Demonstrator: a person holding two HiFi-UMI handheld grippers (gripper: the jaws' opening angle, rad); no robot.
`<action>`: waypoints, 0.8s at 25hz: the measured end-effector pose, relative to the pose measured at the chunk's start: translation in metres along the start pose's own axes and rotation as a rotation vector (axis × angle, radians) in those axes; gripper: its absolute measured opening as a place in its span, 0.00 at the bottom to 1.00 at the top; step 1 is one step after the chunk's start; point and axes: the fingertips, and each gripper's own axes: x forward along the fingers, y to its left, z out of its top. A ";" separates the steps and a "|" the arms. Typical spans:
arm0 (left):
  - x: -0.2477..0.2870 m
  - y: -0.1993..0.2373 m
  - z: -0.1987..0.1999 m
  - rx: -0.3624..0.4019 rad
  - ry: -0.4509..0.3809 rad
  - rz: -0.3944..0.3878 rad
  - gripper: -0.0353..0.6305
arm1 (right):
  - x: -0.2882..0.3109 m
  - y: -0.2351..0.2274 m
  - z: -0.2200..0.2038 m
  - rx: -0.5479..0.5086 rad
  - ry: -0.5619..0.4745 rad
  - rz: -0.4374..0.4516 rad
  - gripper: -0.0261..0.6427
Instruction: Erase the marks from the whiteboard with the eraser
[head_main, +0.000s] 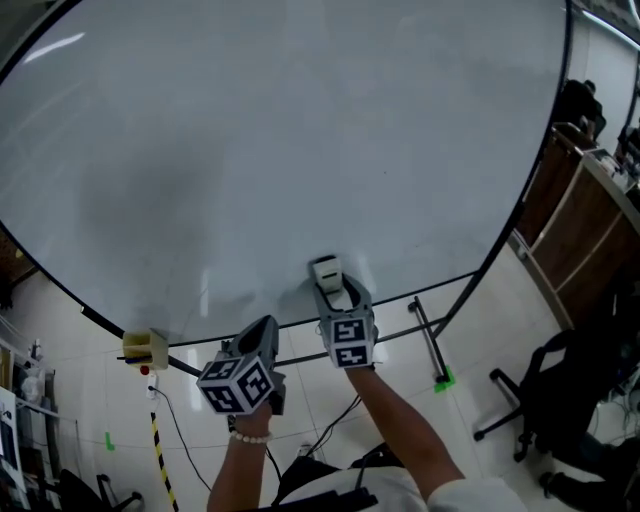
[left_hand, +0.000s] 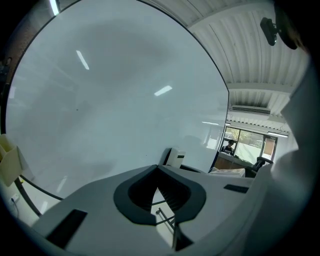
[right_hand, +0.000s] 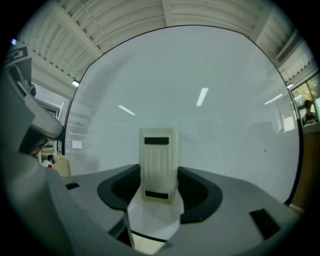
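The large whiteboard (head_main: 300, 130) fills most of the head view; I make out no clear marks on it, only a faint grey smudge (head_main: 130, 200) at its left. My right gripper (head_main: 335, 290) is shut on the cream eraser (head_main: 326, 272), which is held up against the board just above its bottom edge. In the right gripper view the eraser (right_hand: 159, 165) stands upright between the jaws of the right gripper (right_hand: 159, 172). My left gripper (head_main: 266, 328) hangs below the board's bottom edge, shut and empty; its tips (left_hand: 157, 170) meet, with the eraser (left_hand: 175, 157) beyond them.
A small yellow box (head_main: 146, 347) hangs on the board's lower left frame. The stand's black bar (head_main: 430, 340) runs over the tiled floor, with green tape (head_main: 443, 380) beside it. A wooden counter (head_main: 580, 210) and a black office chair (head_main: 545, 390) stand at the right.
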 end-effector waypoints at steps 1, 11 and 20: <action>0.006 -0.010 -0.002 -0.003 0.000 0.002 0.03 | -0.002 -0.011 -0.001 -0.002 0.002 0.001 0.43; 0.065 -0.087 -0.027 -0.022 0.008 0.008 0.03 | -0.022 -0.108 -0.005 -0.032 0.000 0.021 0.43; 0.118 -0.152 -0.055 -0.028 0.030 -0.006 0.03 | -0.043 -0.203 -0.011 -0.034 -0.005 -0.003 0.43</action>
